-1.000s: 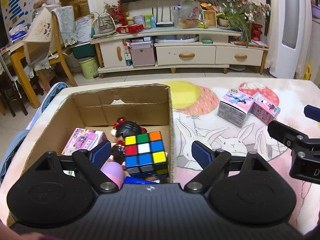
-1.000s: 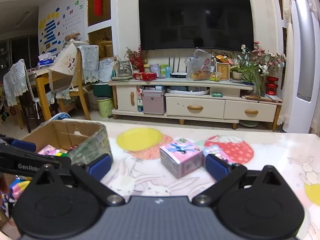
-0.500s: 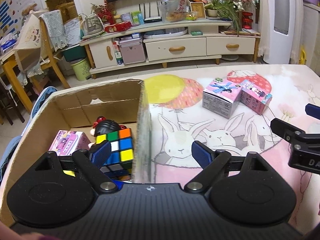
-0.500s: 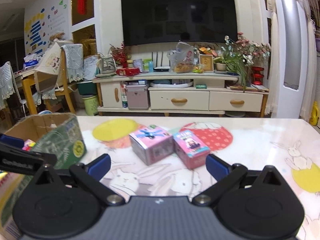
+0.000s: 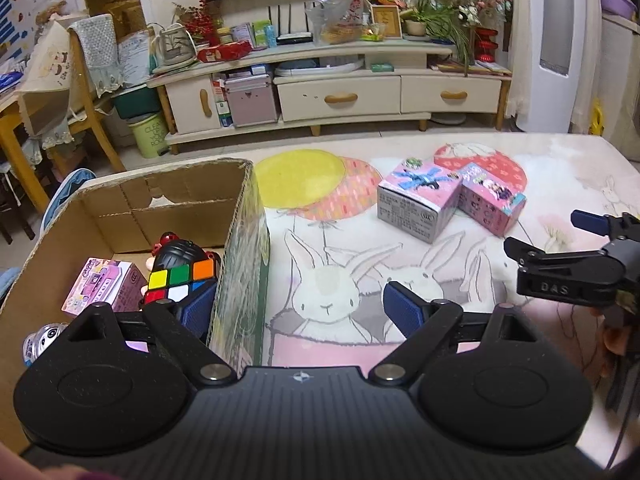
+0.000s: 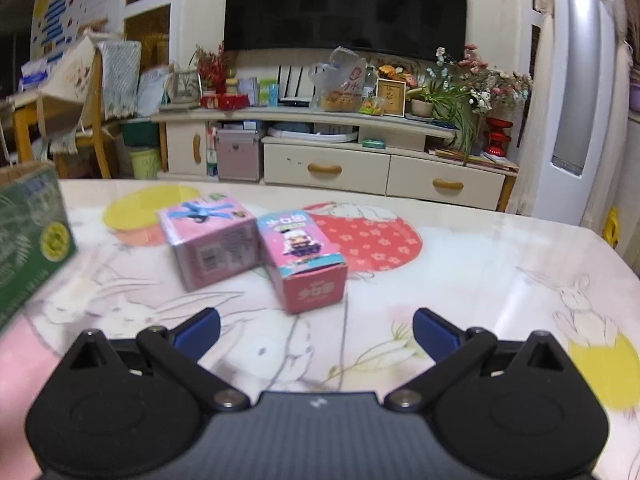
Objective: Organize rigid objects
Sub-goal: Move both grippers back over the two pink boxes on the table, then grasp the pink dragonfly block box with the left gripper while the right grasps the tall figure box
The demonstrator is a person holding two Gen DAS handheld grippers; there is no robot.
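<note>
Brown cardboard box (image 5: 132,208) at 10 o'clock on rabbit-print tabletop (image 5: 344,264), holding multicoloured puzzle cube (image 5: 180,280), small pink carton (image 5: 102,288). Left gripper (image 5: 296,304) spread wide, straddling box's right wall, empty. Right gripper (image 6: 316,330) likewise apart, empty. Two pink toy boxes, larger (image 6: 208,240) touching smaller (image 6: 304,260), at 12 o'clock beyond right gripper.

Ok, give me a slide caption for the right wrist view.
Open right gripper faces two pink toy boxes on the bunny-print table.

Pink boxes (image 6: 256,250) on a rabbit-print tablecloth (image 6: 480,280); multicoloured cube (image 5: 180,280) in brown carton (image 5: 132,208).
</note>
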